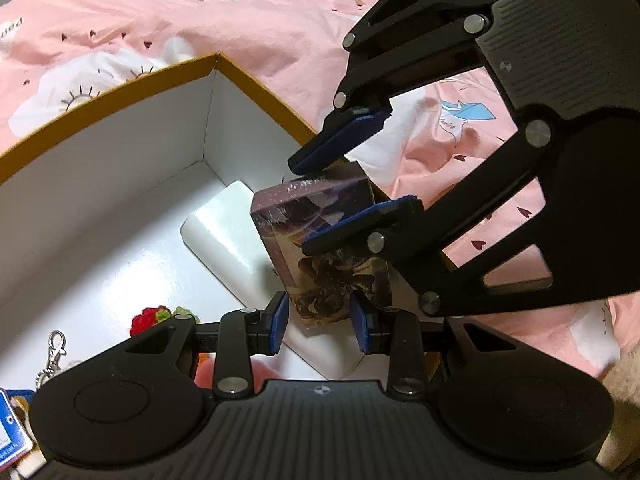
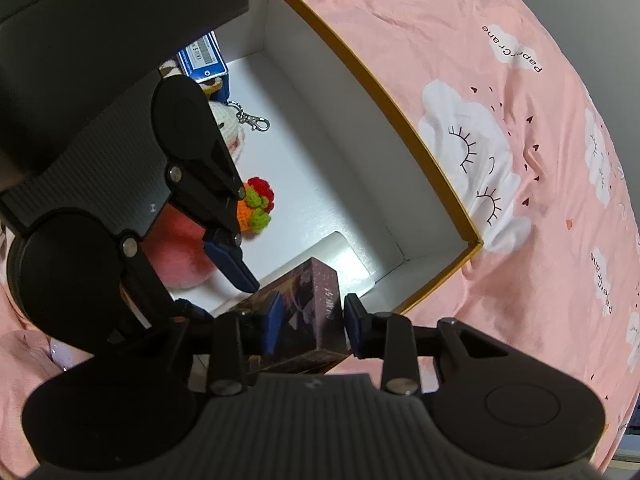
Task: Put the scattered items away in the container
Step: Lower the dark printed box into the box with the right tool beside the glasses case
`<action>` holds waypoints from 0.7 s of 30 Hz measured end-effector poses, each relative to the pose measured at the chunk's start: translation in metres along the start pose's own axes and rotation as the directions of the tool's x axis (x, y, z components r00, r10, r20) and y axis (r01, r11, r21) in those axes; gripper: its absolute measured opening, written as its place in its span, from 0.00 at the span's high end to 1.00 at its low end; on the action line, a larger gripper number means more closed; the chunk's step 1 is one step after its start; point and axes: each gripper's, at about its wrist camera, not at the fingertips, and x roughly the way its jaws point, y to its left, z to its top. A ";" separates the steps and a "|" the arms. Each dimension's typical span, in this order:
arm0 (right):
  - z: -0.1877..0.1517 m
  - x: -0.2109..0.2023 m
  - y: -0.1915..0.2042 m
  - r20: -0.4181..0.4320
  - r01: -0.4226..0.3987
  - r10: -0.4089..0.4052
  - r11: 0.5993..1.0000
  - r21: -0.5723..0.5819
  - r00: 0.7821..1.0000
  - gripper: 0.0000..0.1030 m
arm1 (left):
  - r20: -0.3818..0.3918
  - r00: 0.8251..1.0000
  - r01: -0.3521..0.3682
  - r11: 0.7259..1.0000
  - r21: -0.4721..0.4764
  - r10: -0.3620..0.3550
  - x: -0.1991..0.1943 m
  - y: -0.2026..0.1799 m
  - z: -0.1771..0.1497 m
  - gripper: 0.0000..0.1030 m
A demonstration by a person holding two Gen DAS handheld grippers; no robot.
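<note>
Inside the container (image 1: 120, 128), both grippers flank the box (image 1: 320, 240).

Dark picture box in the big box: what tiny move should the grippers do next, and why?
Probably the right gripper should lift away from the dark printed box. Its pads seem to stand just off the box's sides, while the left gripper looks shut on its lower end, over the yellow-rimmed container. Then the left could lay it beside the white block.
</note>
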 end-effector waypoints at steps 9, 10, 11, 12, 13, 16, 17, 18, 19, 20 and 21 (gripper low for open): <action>0.006 0.014 -0.006 -0.012 0.011 -0.012 0.998 -0.066 1.000 0.60 | -0.003 1.000 0.024 0.997 -0.069 -0.024 0.003 0.011 -0.002 0.63; 0.007 0.016 -0.005 -0.017 0.009 -0.011 0.997 -0.079 1.000 0.59 | -0.004 1.000 0.028 0.997 -0.078 -0.028 0.003 0.012 -0.003 0.63; 0.007 0.018 -0.005 -0.022 0.006 -0.008 0.996 -0.088 1.000 0.57 | -0.005 0.999 0.031 0.996 -0.084 -0.031 0.003 0.013 -0.003 0.63; 0.009 0.021 -0.005 -0.027 0.000 -0.003 0.995 -0.096 1.000 0.56 | -0.006 0.999 0.032 0.996 -0.088 -0.033 0.003 0.014 -0.003 0.63; 0.009 0.022 -0.005 -0.033 -0.006 0.003 0.995 -0.103 0.999 0.56 | -0.007 0.999 0.032 0.995 -0.093 -0.033 0.004 0.015 -0.004 0.63; 0.012 0.027 -0.008 -0.043 -0.020 0.016 0.994 -0.111 0.999 0.55 | -0.006 0.999 0.030 0.993 -0.110 -0.031 0.004 0.019 -0.005 0.63; 0.012 0.029 -0.010 -0.047 -0.030 0.024 0.992 -0.122 0.999 0.54 | -0.005 1.000 0.028 0.993 -0.119 -0.029 0.004 0.020 -0.006 0.63; 0.013 0.030 -0.011 -0.053 -0.040 0.034 0.990 -0.135 0.998 0.53 | -0.005 1.000 0.025 0.992 -0.126 -0.026 0.004 0.021 -0.007 0.63; 0.014 0.032 -0.011 -0.057 -0.048 0.041 0.988 -0.147 0.998 0.53 | -0.006 1.000 0.021 0.991 -0.134 -0.022 0.004 0.023 -0.008 0.63; 0.015 0.033 -0.012 -0.062 -0.059 0.050 0.985 -0.160 0.997 0.54 | -0.006 1.000 0.015 0.990 -0.142 -0.016 0.005 0.025 -0.009 0.63; 0.015 0.035 -0.012 -0.069 -0.076 0.064 0.981 -0.179 0.996 0.54 | -0.007 1.000 0.011 0.989 -0.148 -0.012 0.005 0.026 -0.011 0.62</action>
